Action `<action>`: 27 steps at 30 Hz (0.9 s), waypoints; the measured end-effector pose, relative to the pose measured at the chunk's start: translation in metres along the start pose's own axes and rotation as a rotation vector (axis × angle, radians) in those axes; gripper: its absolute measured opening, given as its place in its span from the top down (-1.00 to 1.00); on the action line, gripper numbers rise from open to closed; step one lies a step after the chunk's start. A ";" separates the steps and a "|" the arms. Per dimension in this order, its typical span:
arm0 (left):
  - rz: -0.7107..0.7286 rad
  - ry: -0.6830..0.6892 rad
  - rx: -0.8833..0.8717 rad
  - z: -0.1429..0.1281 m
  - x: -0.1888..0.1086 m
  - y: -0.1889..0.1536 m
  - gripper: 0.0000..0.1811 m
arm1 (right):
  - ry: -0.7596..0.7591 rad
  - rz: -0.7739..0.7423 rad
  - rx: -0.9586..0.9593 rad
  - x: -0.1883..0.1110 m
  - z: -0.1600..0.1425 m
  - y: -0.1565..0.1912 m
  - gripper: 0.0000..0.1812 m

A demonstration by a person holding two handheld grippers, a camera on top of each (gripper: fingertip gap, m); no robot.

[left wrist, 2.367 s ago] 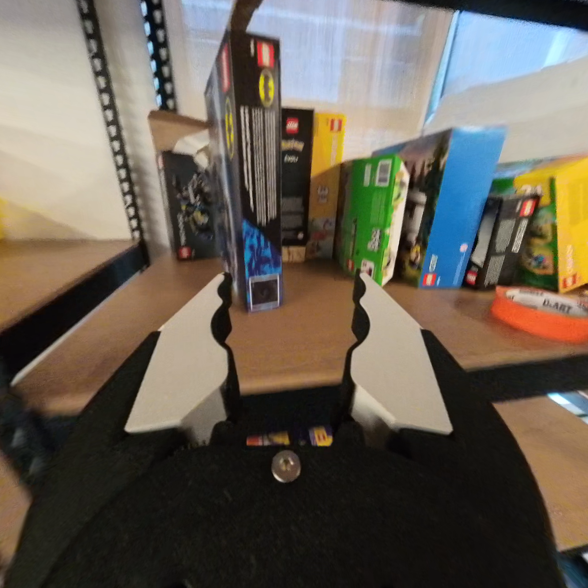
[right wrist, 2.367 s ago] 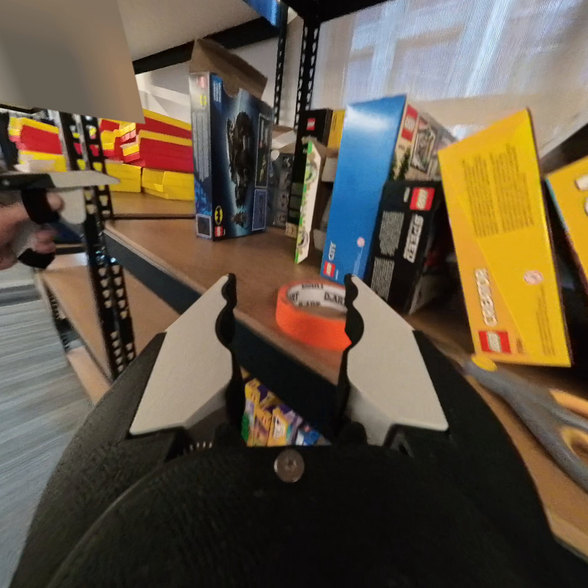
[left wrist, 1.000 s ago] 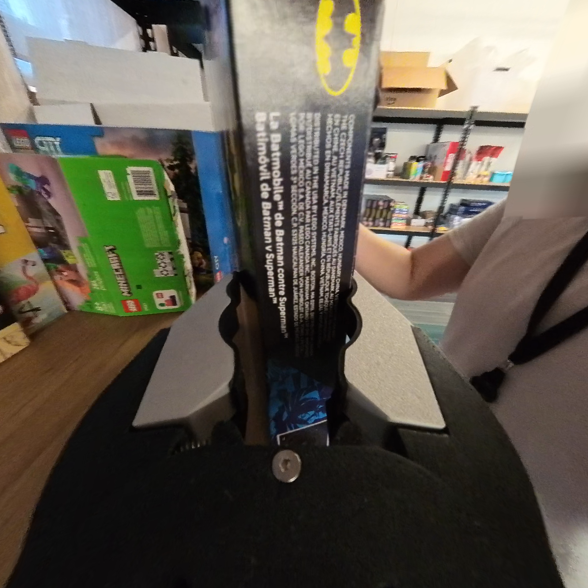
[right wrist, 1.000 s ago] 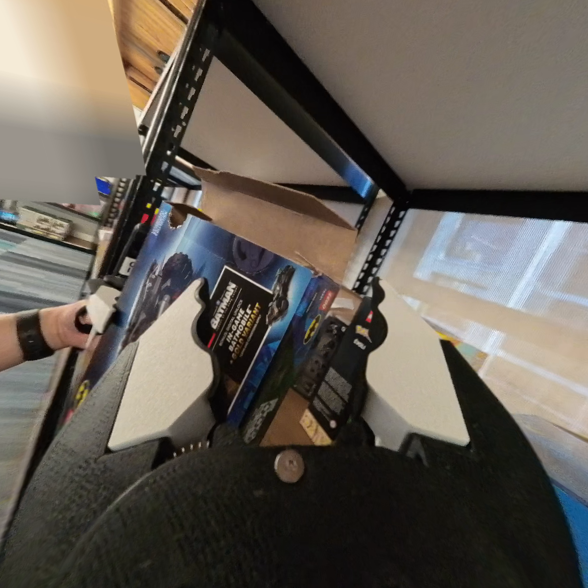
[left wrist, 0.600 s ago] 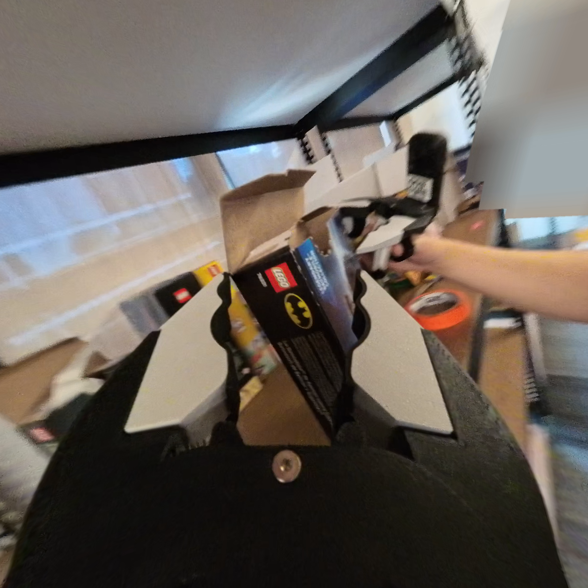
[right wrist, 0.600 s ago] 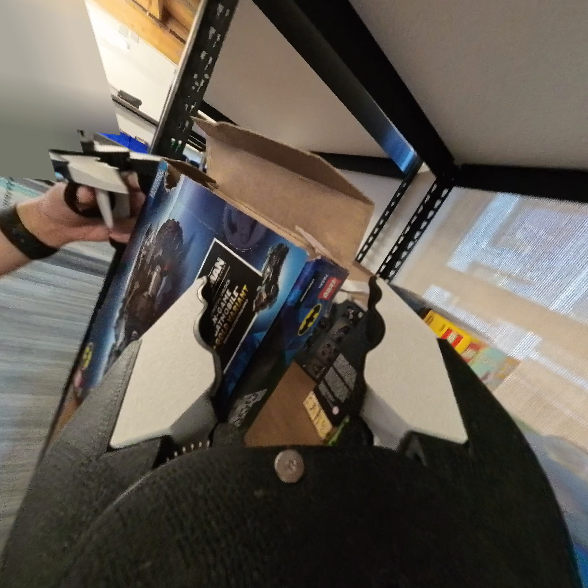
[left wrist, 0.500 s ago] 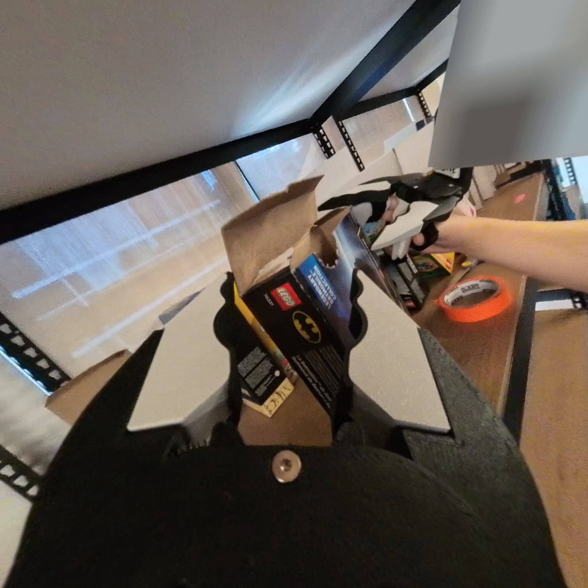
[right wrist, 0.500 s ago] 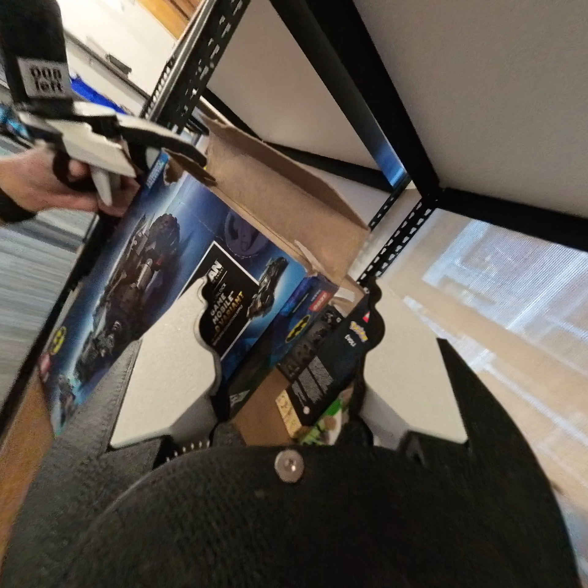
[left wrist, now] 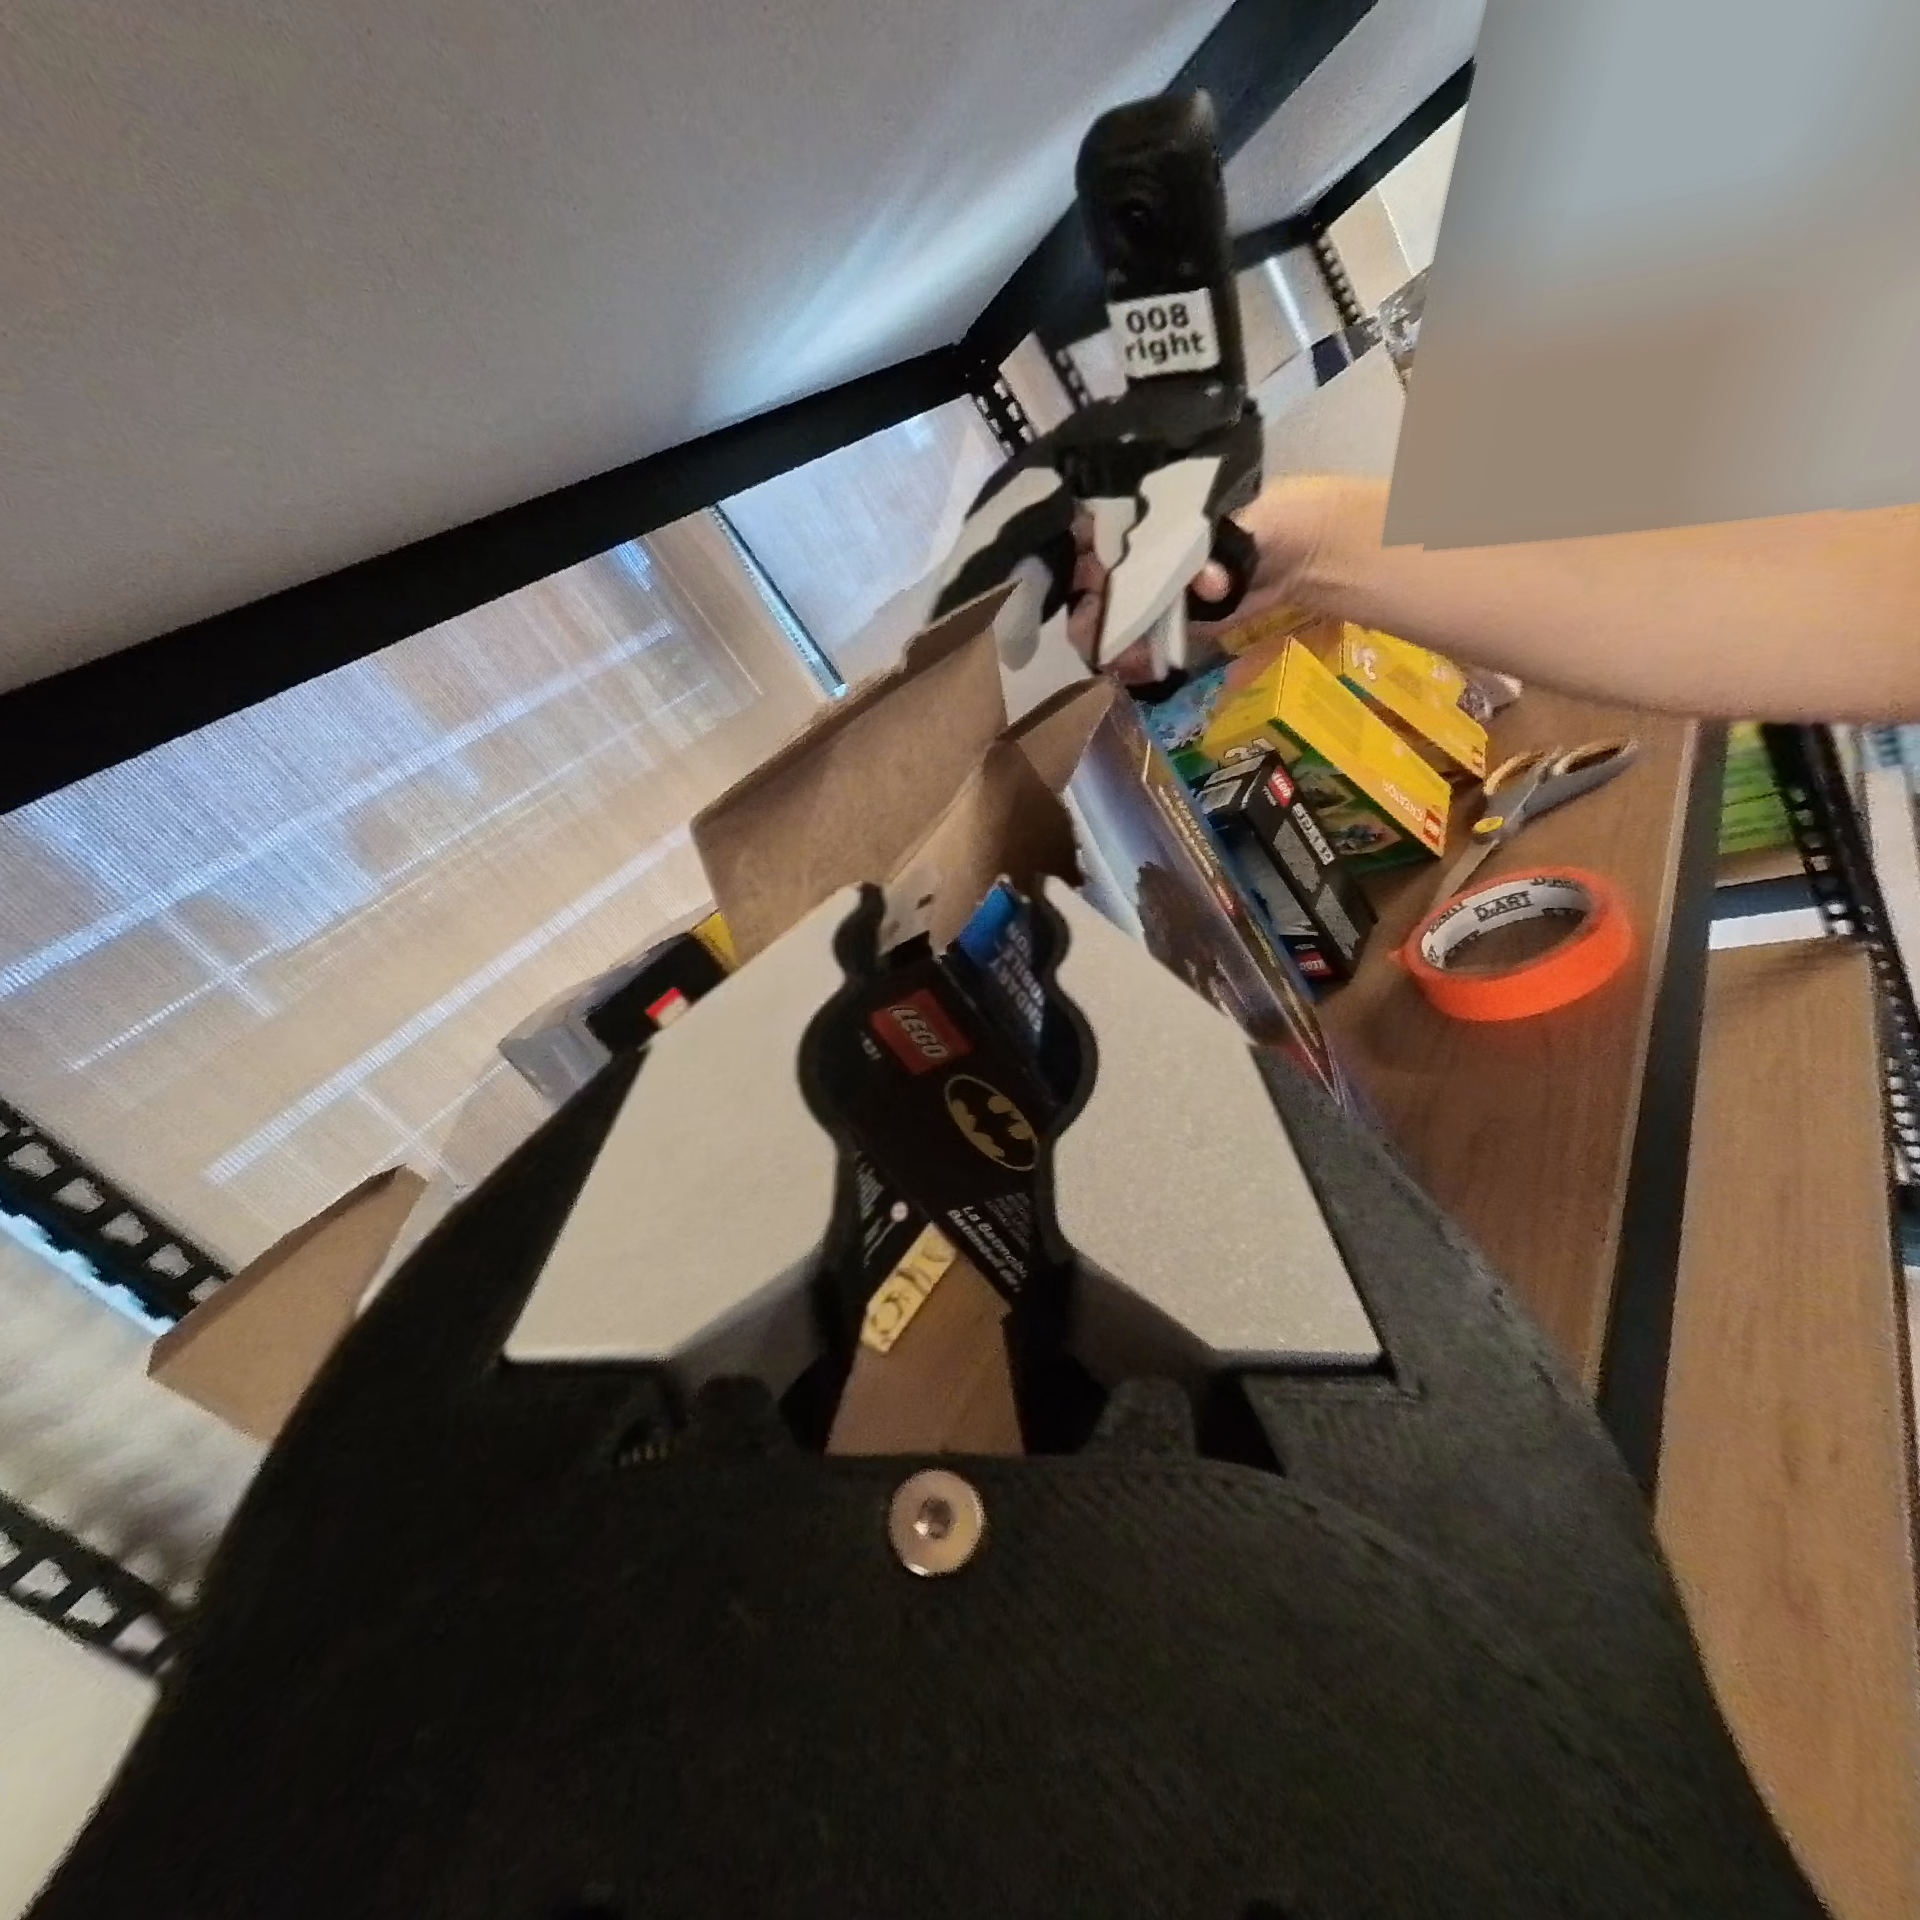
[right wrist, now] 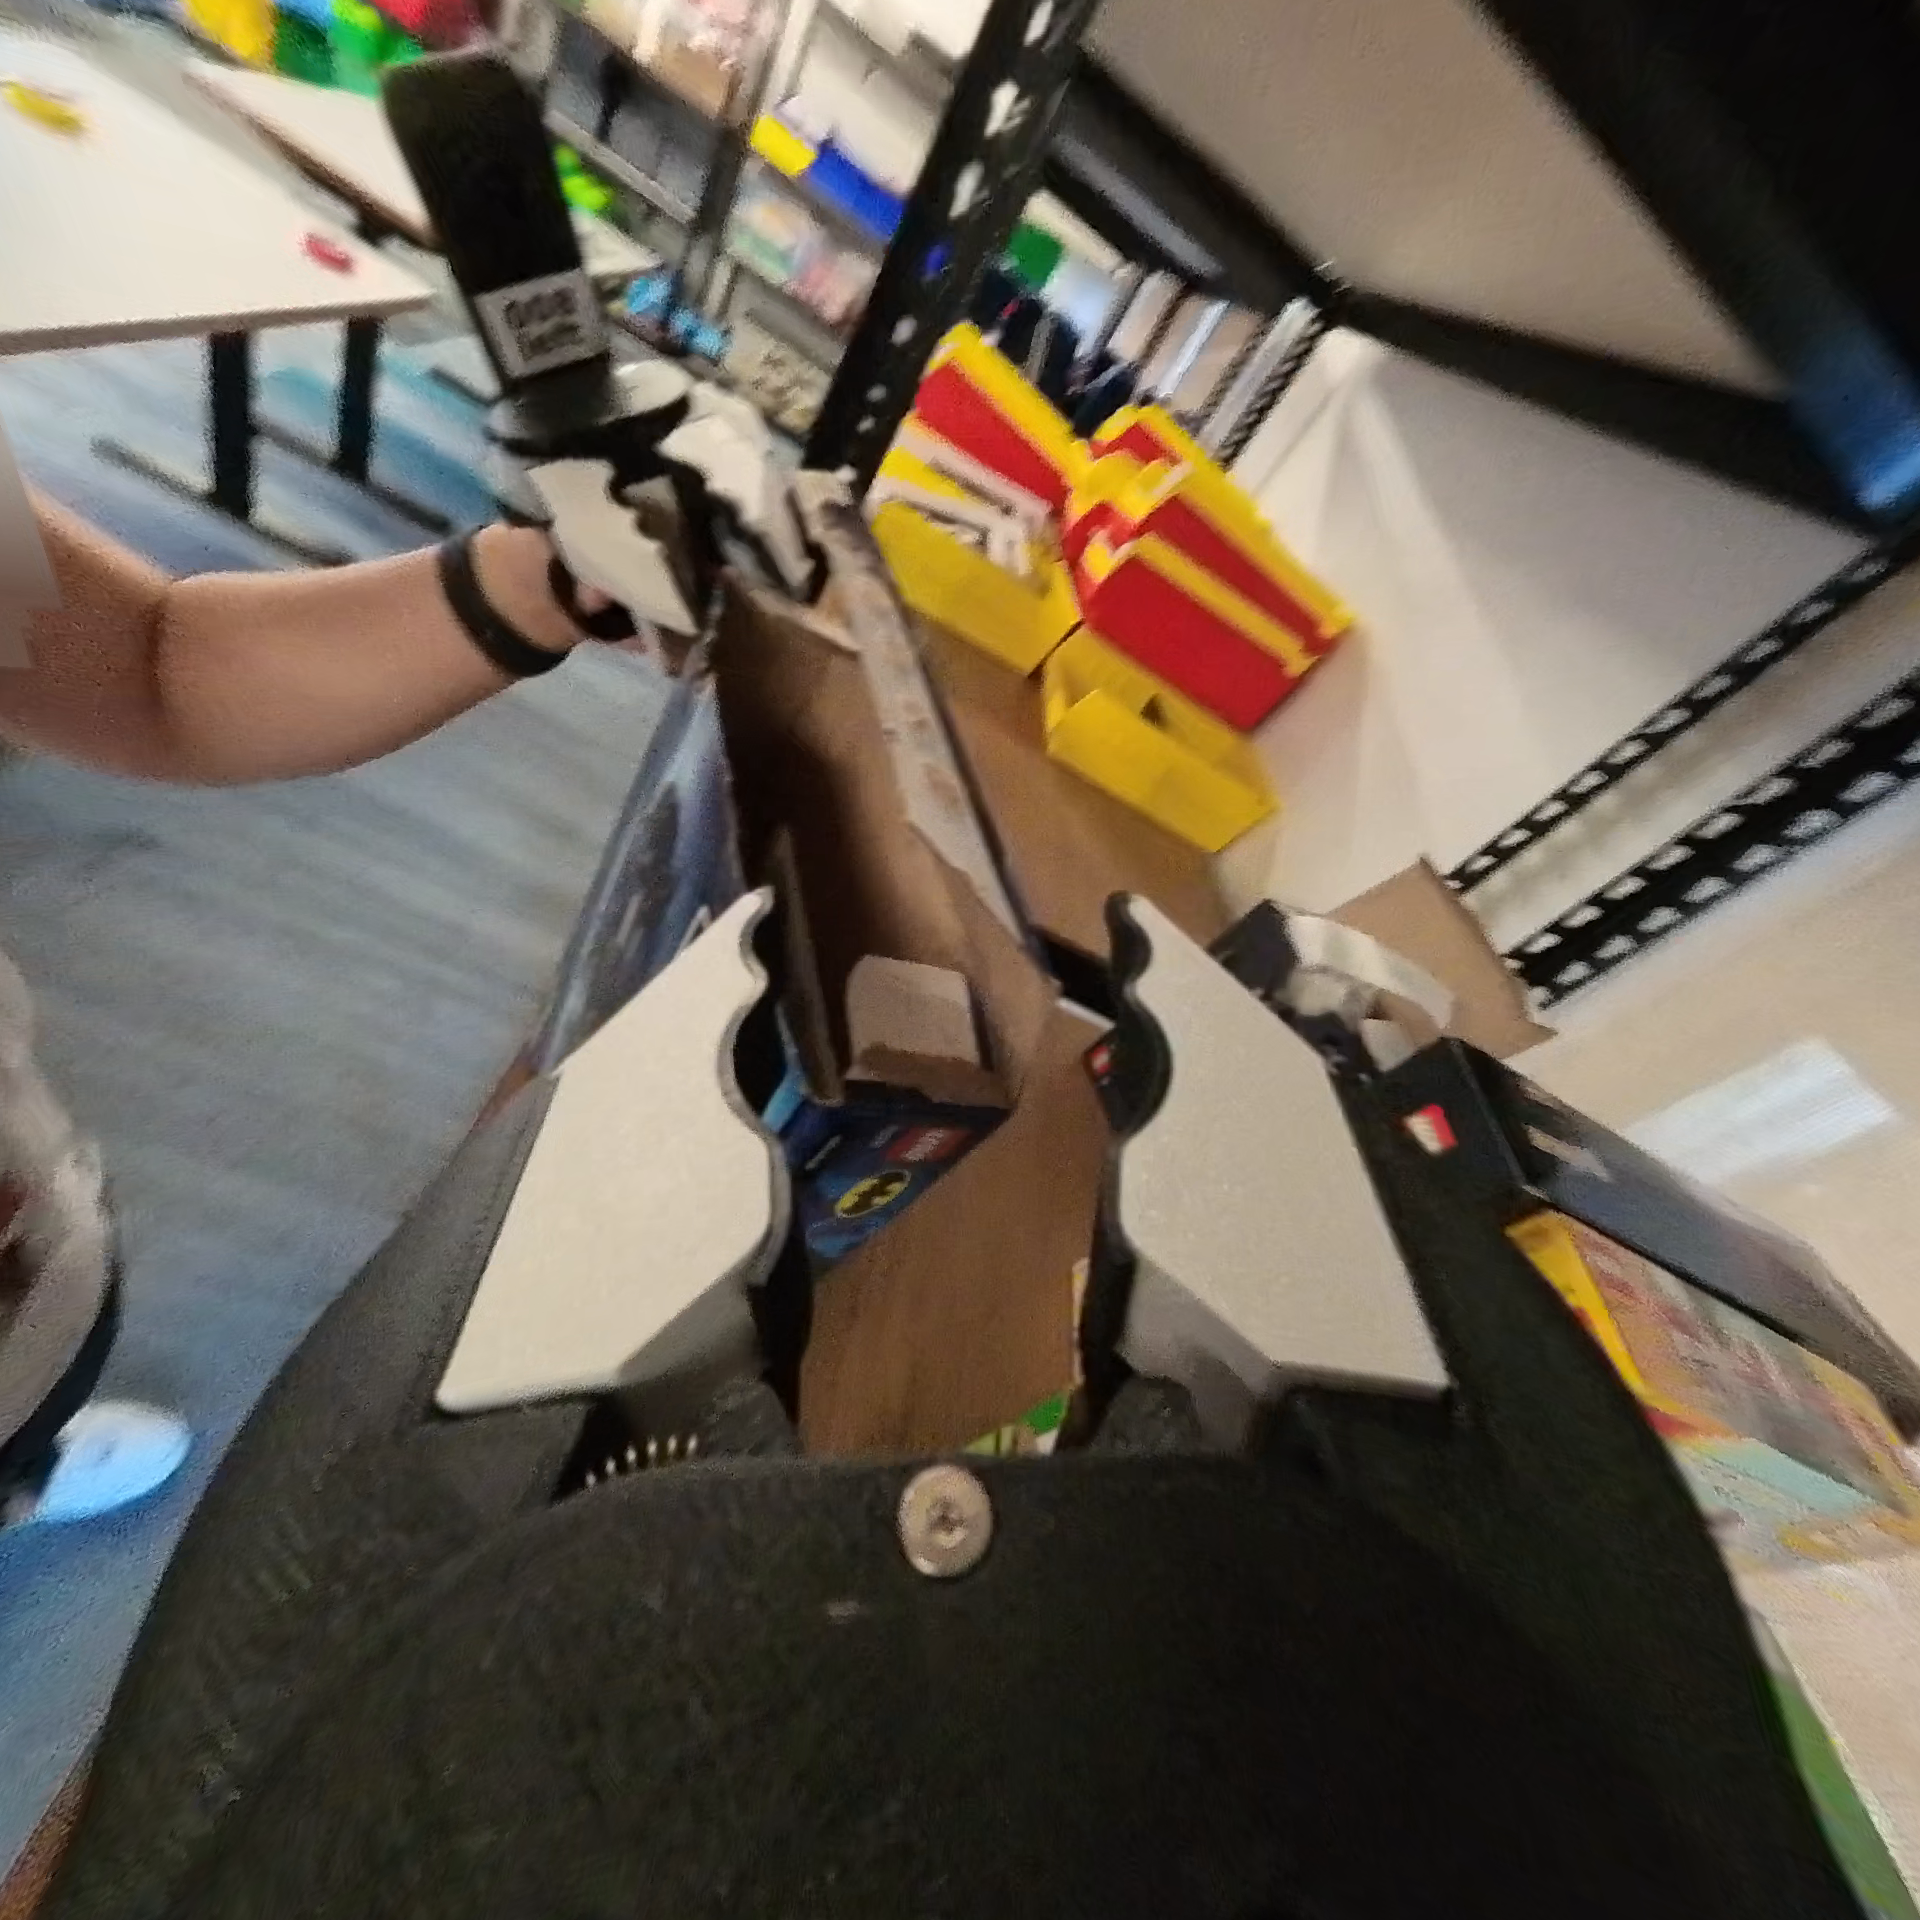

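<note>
A tall dark blue and black toy box stands tilted on the wooden shelf, its brown top flaps open. My left gripper is closed around the box's narrow black side near the top. It also shows in the right wrist view, at the box's far top corner. My right gripper is open above the box's open top, with a brown flap between its fingers. In the left wrist view it hovers at the tip of the raised flap.
An orange tape roll, scissors and yellow and black toy boxes lie farther along the shelf. The upper shelf's underside is close overhead. Yellow and red bins sit on the neighbouring shelf beyond a black post. My right fingertips sit around 15 centimeters from my left ones.
My left gripper has narrowed onto the box's side. My right gripper has risen from beside the box to above its open top, now looking down into it.
</note>
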State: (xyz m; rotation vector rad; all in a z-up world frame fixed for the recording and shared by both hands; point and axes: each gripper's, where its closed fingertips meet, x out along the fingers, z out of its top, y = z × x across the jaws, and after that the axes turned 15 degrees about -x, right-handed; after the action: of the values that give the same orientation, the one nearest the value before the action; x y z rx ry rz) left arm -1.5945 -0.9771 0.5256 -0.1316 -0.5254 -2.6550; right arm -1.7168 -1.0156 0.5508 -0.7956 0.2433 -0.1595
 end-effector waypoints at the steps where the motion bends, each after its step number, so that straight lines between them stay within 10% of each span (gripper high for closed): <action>1: 0.023 0.000 0.006 0.001 -0.001 0.002 0.59 | 0.001 0.042 0.001 0.002 0.001 0.004 0.38; 8: 0.104 -0.210 -0.139 0.061 -0.027 0.023 0.59 | 0.026 0.104 -0.059 0.007 0.003 0.021 0.41; 11: 0.025 -0.040 -0.249 0.046 -0.005 0.024 0.35 | 0.014 0.104 -0.044 0.007 0.003 0.021 0.39; 27: -0.084 0.167 -0.238 0.010 0.030 0.016 0.78 | -0.002 0.198 0.186 0.019 0.005 -0.001 0.40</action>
State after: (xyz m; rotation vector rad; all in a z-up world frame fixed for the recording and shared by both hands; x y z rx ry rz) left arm -1.6151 -0.9982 0.5453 0.0435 -0.1635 -2.7706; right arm -1.6971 -1.0175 0.5522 -0.5829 0.2995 0.0052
